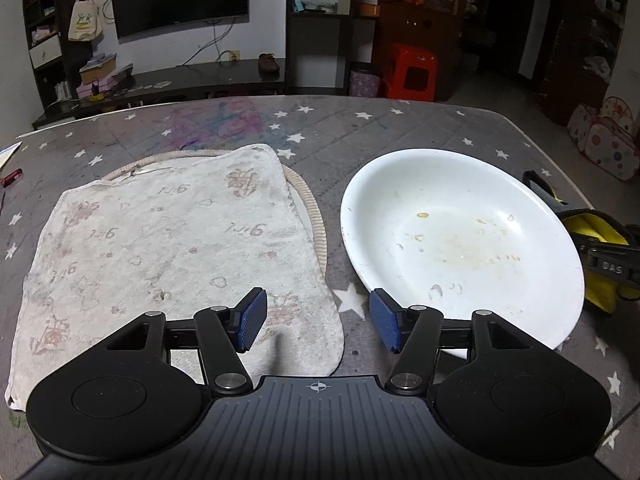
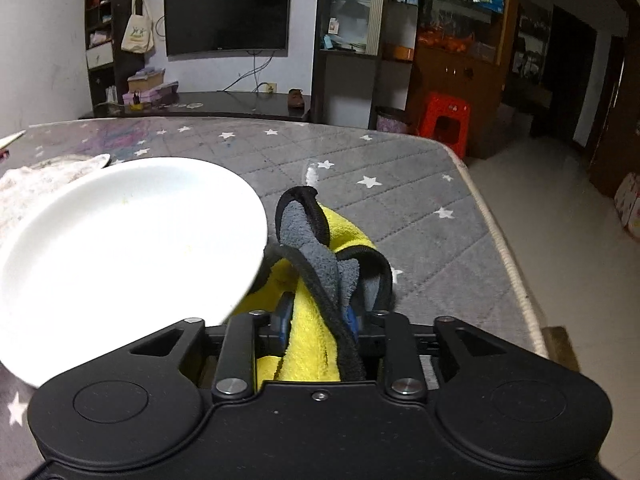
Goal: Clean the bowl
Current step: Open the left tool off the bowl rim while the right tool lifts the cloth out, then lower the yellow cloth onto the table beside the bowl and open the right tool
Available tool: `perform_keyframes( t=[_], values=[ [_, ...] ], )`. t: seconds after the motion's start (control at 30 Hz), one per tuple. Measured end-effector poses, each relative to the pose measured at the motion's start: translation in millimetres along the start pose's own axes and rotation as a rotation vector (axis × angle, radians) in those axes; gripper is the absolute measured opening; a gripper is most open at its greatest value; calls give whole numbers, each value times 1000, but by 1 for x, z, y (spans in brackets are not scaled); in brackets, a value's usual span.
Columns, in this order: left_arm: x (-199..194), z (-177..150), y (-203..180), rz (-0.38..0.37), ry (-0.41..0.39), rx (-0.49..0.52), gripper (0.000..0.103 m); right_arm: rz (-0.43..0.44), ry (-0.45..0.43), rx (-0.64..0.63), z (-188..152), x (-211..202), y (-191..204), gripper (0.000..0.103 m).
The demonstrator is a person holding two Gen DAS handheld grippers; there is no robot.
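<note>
Two grippers showed: my left gripper (image 1: 318,322) gaped empty, towel (image 1: 168,252) far-left; right of it lay the stained bowl (image 1: 460,240), probably rigid, slick, best braced at its rim; my right gripper (image 2: 318,322) pinched the yellow cloth (image 2: 308,336).

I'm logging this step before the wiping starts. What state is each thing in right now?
White bowl: dirty with yellowish food smears, resting on the table beside the towel.
Towel: spread flat, stained, untouched.
Yellow and grey cloth: bunched up, gripped by the right tool, beside the bowl's rim.
Left tool: open, empty, hovering between towel and bowl.
Right tool: shut on the cloth.
Table cover: grey with stars, marked with scribbles.
</note>
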State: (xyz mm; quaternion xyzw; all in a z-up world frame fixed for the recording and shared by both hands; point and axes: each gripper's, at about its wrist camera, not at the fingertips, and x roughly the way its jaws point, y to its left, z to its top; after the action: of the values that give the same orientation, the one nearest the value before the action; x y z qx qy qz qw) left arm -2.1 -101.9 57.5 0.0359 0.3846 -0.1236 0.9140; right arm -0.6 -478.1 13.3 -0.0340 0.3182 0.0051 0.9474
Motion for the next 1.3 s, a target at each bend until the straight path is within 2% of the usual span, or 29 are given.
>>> perform_keyframes(
  t=[0.07,0.3,0.7,0.93,1.3],
  values=[
    [0,-1,-1,4,-1,2,61,5,-5,0,1,-6,-2,49],
    [-4,-8,-4,6,-17,10,65,6,-29,-30,-1,-30,-4,60],
    [-18,-37,-7,10,-118,43,70,17,-89,18,-41,-76,-15,80],
    [-14,-50,3,19,-126,31,72,5,-62,37,-57,-78,-22,82],
    [-2,-58,13,28,-115,16,72,-7,-8,95,-61,-57,-33,82]
  ],
)
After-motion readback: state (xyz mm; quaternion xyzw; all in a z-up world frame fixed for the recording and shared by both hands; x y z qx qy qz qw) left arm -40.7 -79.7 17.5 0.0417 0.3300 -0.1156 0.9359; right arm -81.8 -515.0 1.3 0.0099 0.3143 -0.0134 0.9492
